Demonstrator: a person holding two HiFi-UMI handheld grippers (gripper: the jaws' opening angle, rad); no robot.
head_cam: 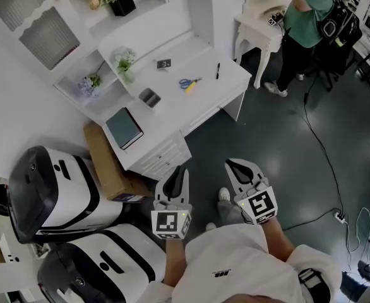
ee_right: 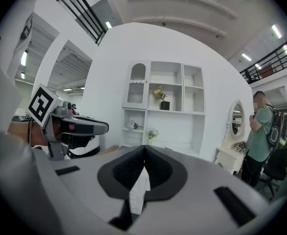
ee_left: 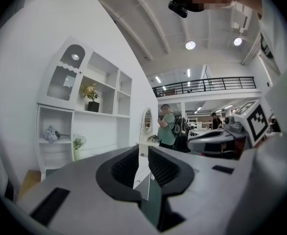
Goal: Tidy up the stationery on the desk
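Left gripper (head_cam: 180, 170): jaws closed tip to tip, nothing between them. Right gripper (head_cam: 237, 165): likewise closed and empty. Both are held side by side close to the person's body, touching nothing.

Ahead of the left gripper stands the white desk (head_cam: 179, 110). A teal book (head_cam: 124, 127) lies flat on it, ahead and left. Beyond the book is a small grey container (head_cam: 149, 97), contents not discernible. Further ahead lie blue-and-yellow scissors (head_cam: 189, 83), with a dark pen (head_cam: 217, 71) to their right. A small dark card (head_cam: 164, 63) lies farthest, markings too small to read.

In both gripper views the gripper bodies mask the desk top.
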